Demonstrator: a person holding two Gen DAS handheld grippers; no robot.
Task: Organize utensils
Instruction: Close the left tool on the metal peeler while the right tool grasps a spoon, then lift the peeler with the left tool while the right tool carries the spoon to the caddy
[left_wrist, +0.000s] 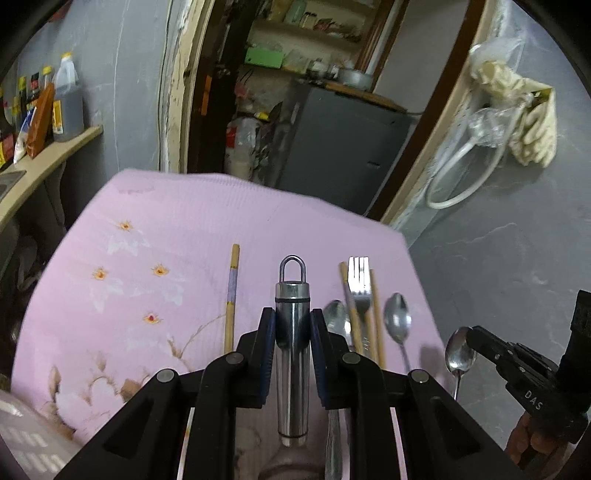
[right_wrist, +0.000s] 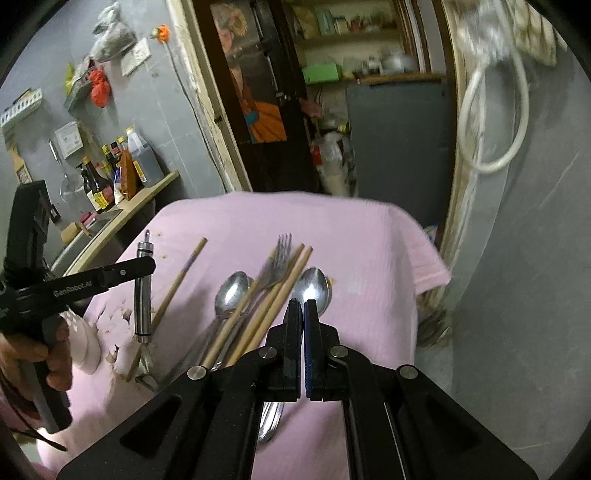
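My left gripper is shut on a steel tool handle with a hanging loop and holds it above the pink cloth; it also shows in the right wrist view. My right gripper is shut on a spoon; the same spoon shows at its tip in the left wrist view. On the cloth lie a fork, two spoons, a chopstick pair and one separate chopstick.
The pink floral cloth covers the table. A white perforated holder stands at the near left. A counter with bottles and a sink lie to the left. A doorway is behind; a grey wall is on the right.
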